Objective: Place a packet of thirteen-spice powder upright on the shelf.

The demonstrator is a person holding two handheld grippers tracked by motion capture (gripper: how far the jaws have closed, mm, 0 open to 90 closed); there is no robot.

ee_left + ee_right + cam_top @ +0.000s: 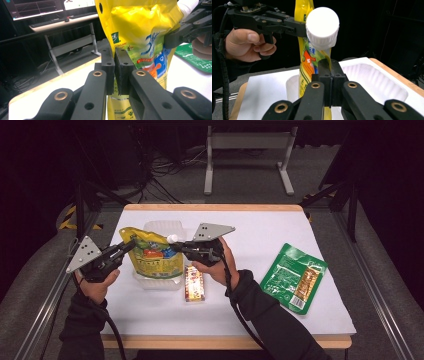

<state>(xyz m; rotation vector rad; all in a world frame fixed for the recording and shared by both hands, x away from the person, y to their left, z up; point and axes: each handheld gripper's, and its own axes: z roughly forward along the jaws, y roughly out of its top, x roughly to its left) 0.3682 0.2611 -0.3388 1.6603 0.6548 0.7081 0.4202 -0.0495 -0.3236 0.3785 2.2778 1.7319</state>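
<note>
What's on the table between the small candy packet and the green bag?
Nothing: in the high view, the table is bare white between the small packet and the green bag.

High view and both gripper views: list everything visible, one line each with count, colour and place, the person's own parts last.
spouted pouch: 1, yellow with white cap, held upright over the tray between both grippers
plastic tray: 1, clear white, on the table's left half under the pouch
snack bar: 1, red and gold wrapper, flat beside the tray
flat pouch: 1, green, flat on the table's right side
table: 1, white top with wooden edge
left gripper: 1, black, shut on the pouch's edge
right gripper: 1, black, shut on the pouch's edge below the cap
hands: 2, dark sleeves, holding the grippers
</note>
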